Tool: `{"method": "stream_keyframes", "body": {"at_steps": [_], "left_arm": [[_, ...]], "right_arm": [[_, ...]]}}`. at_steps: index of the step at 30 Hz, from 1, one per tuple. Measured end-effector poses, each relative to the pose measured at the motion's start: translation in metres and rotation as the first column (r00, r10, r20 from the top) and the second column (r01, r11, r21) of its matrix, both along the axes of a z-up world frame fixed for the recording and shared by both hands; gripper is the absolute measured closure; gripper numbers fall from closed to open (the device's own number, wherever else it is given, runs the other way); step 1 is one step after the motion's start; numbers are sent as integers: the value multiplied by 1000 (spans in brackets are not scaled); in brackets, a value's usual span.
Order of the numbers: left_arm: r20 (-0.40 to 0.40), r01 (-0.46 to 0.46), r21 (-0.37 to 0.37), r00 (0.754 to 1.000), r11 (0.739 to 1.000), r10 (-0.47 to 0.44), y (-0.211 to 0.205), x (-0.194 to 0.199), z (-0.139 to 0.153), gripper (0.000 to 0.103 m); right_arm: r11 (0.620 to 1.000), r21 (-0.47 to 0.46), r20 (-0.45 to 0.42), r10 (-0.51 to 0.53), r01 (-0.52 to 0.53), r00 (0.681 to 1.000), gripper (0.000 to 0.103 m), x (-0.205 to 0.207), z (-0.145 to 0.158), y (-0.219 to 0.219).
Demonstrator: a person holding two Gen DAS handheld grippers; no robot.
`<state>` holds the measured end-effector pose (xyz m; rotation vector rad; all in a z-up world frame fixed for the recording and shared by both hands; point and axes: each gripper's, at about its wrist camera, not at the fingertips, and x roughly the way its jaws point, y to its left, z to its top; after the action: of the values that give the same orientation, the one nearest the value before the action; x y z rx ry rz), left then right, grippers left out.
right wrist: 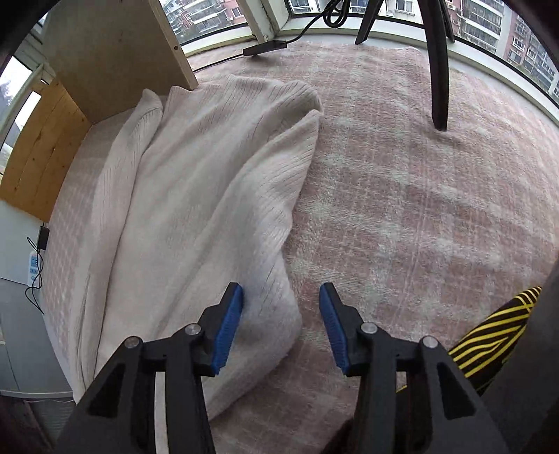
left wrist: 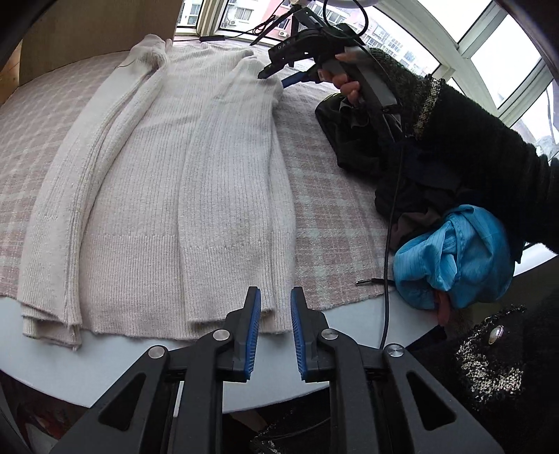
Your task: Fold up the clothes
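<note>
The cream ribbed sweater lies flat on the plaid-covered surface, sleeves folded inward. The left tool hovers open just before its hem, gripping nothing. The right tool hangs open over the sweater's far right edge, empty.

You can read only the white letters "DAS" on the black body of your right claw.

Home room, plaid blanket, bay windows, apartment blocks outside
</note>
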<state>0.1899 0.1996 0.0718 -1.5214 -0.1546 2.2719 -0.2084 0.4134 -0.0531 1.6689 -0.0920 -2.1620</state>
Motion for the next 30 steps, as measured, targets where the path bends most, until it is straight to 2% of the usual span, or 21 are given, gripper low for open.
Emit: {"method": "stream_keyframes", "body": {"at_steps": [3,6,8,9,10,11,12,14,16,19,21,26,30], "left_arm": [[-14,23,-37,1000,999,-23,8,-2,-4,61],[-28,45,-74,999,996,-47,17,-4,-7,62],[-36,59,-99,997,993,-63,22,-5,-10,64],[-40,66,-112,997,992,-71,25,-6,-11,75],[-44,73,-124,996,990,-79,28,-6,-12,84],[-48,80,-137,995,987,-88,31,-7,-14,90],[-40,77,-114,996,990,-82,29,-8,-13,94],[-29,33,-11,999,999,-34,14,-8,-1,94],[-30,8,50,1000,999,-6,3,-6,8,94],[-9,-9,72,1000,997,10,-2,-6,3,94],[3,-16,78,1000,997,16,-4,-7,-2,94],[8,-53,138,999,989,52,-19,-6,-1,94],[24,-138,229,990,964,136,-48,-1,4,94]], "right_arm": [[999,-42,11,-8,9,1000,55,3,-2,2],[997,-80,13,-17,18,1000,55,5,-5,3],[996,-93,-5,-8,8,1000,67,6,-4,1],[994,-107,0,-7,7,1000,84,6,-5,1],[992,-122,7,-9,10,1000,86,6,-6,1],[989,-144,19,-20,22,1000,88,6,-5,3],[985,-171,9,-27,28,1000,89,11,5,9],[973,-229,-25,-39,32,999,90,21,32,21],[980,-192,-37,-61,53,997,90,23,37,28],[989,-111,42,-91,95,995,90,13,12,26],[991,-85,45,-96,100,994,90,10,5,20],[996,-15,19,-89,89,996,90,7,23,0],[999,3,-33,-41,41,999,90,2,48,-34]]}}
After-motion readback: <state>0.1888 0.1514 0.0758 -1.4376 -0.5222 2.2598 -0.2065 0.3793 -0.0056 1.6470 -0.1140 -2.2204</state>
